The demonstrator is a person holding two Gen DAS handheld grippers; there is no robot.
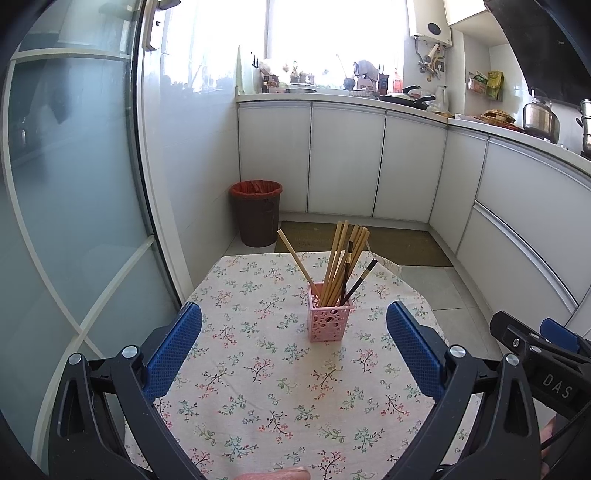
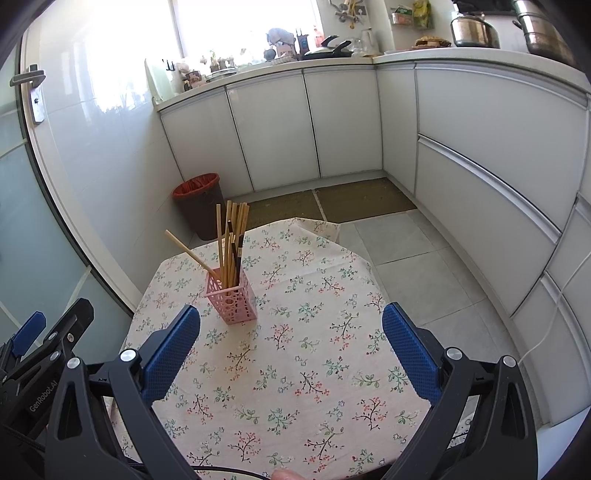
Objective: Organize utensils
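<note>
Black-framed left gripper (image 1: 294,325) (silver screws) carries blue textured pads (image 1: 173,354).

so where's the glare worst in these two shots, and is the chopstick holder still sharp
Left wrist view: the window is blown out white, the straight cabinets bow from fisheye, yet the pink chopstick holder stays sharp. Right wrist view: the window blows out and throws sheen on the tiled wall; the holder is crisp.

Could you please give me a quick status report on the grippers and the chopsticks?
Left gripper open, empty. Right gripper open, empty. Chopsticks all standing in pink holder on floral tablecloth. Nothing in the way.
</note>
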